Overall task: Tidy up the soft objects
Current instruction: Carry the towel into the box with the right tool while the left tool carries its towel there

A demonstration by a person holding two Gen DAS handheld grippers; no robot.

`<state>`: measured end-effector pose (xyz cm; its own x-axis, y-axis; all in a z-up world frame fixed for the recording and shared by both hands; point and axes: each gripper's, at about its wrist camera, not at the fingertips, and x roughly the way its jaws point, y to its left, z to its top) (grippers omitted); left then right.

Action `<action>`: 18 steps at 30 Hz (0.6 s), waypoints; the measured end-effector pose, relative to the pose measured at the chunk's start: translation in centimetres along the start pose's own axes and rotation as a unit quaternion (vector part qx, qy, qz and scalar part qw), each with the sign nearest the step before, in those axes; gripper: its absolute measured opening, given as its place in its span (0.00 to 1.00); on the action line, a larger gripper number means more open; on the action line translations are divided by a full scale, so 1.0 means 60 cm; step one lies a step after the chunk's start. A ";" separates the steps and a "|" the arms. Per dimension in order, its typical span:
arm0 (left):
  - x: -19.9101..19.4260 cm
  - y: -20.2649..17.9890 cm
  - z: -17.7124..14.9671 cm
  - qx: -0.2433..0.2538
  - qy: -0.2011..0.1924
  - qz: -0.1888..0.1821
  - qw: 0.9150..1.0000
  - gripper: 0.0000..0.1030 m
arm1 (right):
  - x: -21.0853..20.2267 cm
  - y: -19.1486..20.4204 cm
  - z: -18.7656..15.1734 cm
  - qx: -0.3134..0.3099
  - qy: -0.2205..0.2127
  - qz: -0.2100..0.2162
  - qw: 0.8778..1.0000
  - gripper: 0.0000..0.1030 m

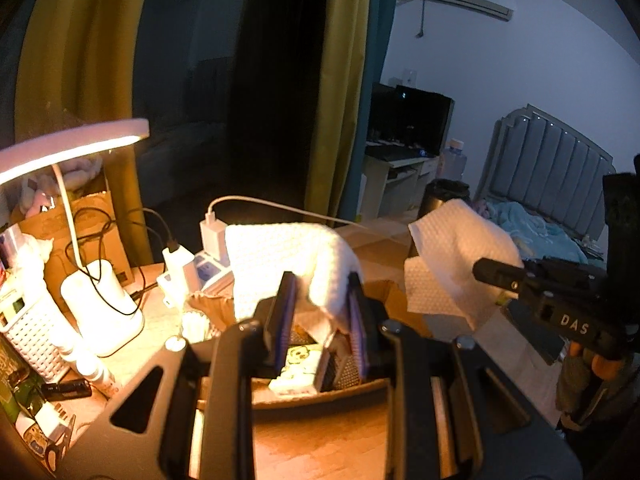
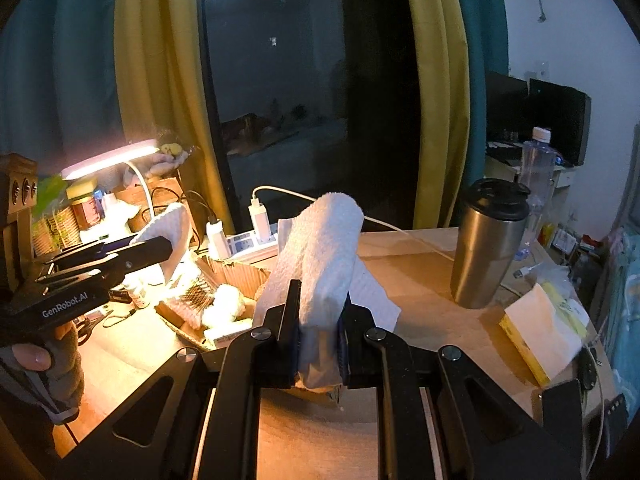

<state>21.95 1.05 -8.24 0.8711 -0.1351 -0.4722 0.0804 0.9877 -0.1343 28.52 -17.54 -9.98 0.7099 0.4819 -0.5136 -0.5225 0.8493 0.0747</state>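
Observation:
My left gripper (image 1: 320, 292) is shut on a white embossed cloth (image 1: 276, 256) that stands up between its fingers above a cardboard box (image 1: 304, 364). In the right wrist view, my right gripper (image 2: 320, 296) is shut on a folded white towel (image 2: 324, 256), with a thinner white sheet (image 2: 376, 296) hanging beside it. Each gripper shows in the other's view. The right gripper (image 1: 482, 270) holds its white sheet (image 1: 452, 256) at the right, and the left gripper (image 2: 166, 246) holds its cloth (image 2: 172, 228) at the left. The two cloths hang apart above the wooden desk (image 2: 420, 276).
A lit desk lamp (image 1: 72, 144), a white basket (image 1: 36, 332) and a power strip with chargers (image 2: 248, 236) crowd the desk's left and back. A steel travel mug (image 2: 492, 240), a water bottle (image 2: 538, 172) and a yellow-edged packet (image 2: 540, 332) stand on the right.

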 end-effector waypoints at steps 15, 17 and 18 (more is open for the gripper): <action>0.100 0.036 -0.022 -0.020 0.053 0.004 0.998 0.24 | 0.107 0.003 -0.009 0.007 0.050 0.028 0.998 0.15; 0.114 0.039 -0.028 -0.023 0.061 0.004 0.998 0.24 | 0.121 0.005 -0.015 0.008 0.058 0.036 0.998 0.15; 0.121 0.041 -0.032 -0.025 0.066 0.003 0.998 0.24 | 0.127 0.008 -0.017 0.007 0.061 0.038 0.997 0.15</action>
<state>27.56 2.35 -13.66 0.8000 -0.1413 -0.5832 0.0480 0.9838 -0.1725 33.20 -13.69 -14.75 0.6047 0.5157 -0.6069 -0.5656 0.8146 0.1287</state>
